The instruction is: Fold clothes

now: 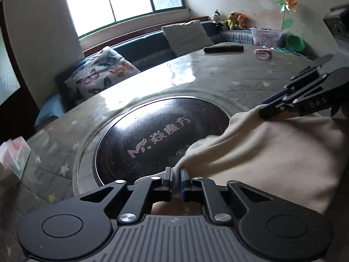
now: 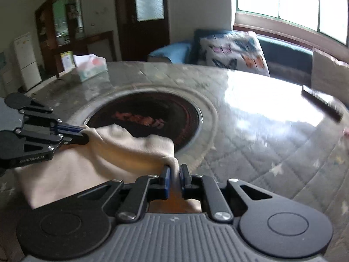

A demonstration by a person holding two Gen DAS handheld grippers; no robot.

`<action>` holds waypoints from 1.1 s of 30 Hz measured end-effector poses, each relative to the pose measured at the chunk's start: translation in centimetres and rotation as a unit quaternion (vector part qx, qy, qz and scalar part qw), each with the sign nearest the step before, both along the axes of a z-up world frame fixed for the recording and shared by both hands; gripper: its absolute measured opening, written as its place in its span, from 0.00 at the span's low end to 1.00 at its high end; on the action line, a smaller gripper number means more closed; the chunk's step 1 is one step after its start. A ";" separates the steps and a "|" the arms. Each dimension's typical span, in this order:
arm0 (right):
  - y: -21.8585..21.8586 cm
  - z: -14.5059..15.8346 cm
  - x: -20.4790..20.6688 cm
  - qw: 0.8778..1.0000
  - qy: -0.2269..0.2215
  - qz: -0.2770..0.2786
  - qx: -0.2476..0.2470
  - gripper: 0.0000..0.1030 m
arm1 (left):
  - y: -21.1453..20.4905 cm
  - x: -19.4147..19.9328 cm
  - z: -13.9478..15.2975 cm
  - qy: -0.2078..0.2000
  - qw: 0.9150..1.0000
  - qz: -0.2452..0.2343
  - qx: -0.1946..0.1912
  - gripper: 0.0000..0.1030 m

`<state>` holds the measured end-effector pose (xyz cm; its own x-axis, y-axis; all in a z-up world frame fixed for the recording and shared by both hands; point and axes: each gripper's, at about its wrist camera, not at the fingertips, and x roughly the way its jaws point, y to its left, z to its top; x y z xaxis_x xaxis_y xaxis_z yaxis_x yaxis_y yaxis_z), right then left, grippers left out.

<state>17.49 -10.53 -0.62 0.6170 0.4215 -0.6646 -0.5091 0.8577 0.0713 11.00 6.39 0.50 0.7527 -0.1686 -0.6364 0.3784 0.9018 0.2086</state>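
A cream garment (image 1: 261, 152) hangs stretched between my two grippers above the round table (image 1: 218, 74). My left gripper (image 1: 176, 175) is shut on one corner of the garment. My right gripper (image 1: 265, 108) shows at the right edge, shut on the other corner. In the right wrist view my right gripper (image 2: 175, 172) pinches the cream garment (image 2: 122, 150), and my left gripper (image 2: 84, 134) holds the far corner at the left. The cloth sags between them over the edge of the dark hotplate (image 2: 152, 113).
The quilted table cover (image 2: 272, 157) surrounds the black hotplate (image 1: 157, 135). A tissue box (image 2: 90, 67) stands at the far left of the table, a dark remote (image 1: 223, 48) and a pink item (image 1: 262, 53) at the far side. A sofa with pillows (image 1: 100, 74) lies behind.
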 end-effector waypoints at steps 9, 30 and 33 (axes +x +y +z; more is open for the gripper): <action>-2.7 1.3 0.3 0.998 -0.008 -0.055 0.032 0.21 | 1.1 0.9 2.3 -0.026 0.999 0.036 -0.017 0.15; 3.5 0.2 1.1 1.000 0.015 0.026 -0.003 0.11 | -3.1 3.0 1.0 0.061 0.997 -0.036 -0.009 0.15; 2.7 1.1 -0.2 1.000 0.003 0.026 0.000 0.12 | -3.3 2.9 1.1 0.058 0.998 -0.036 -0.002 0.15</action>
<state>17.33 -7.85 0.45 0.5906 0.4531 -0.6677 -0.5528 0.8300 0.0742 13.92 3.06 1.62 0.6595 -0.2227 -0.7179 0.4639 0.8721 0.1556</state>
